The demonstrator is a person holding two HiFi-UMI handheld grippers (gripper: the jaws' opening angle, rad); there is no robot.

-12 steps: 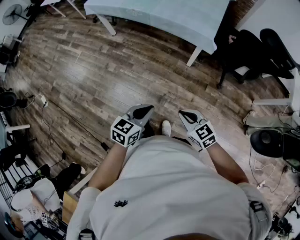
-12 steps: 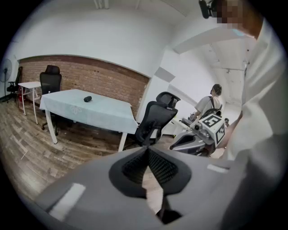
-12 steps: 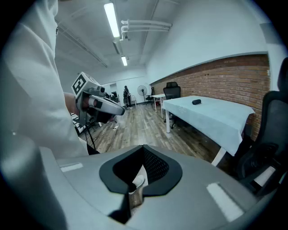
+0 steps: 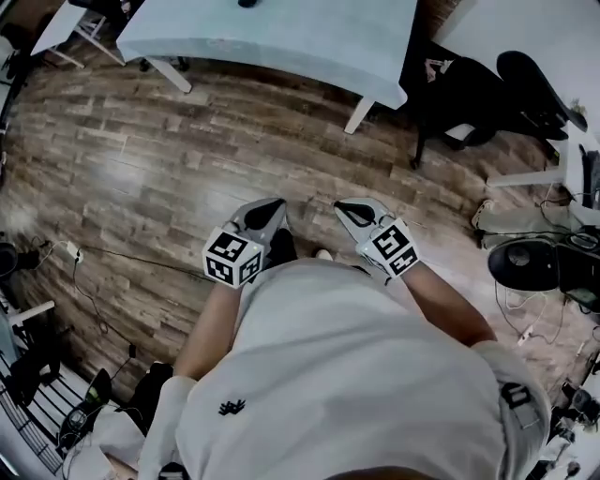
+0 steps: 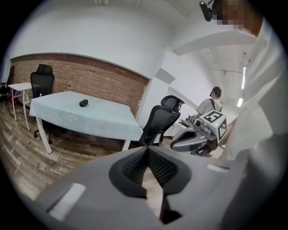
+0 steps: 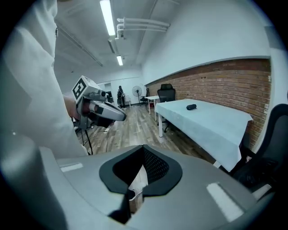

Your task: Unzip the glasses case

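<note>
Left gripper [image 4: 267,211] and right gripper [image 4: 354,214] both closed and empty at the waist, table [image 4: 281,37] and dark glasses case [image 4: 247,3] nearer than before

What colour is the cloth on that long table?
The tablecloth is pale blue, clearest in the left gripper view.

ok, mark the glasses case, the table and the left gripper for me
glasses case [image 5: 83,103]: left gripper view, its dark top.
table [image 5: 96,120]: left gripper view, bare cloth top.
left gripper [image 4: 278,203]: head view, tips of its shut fingers.
</note>
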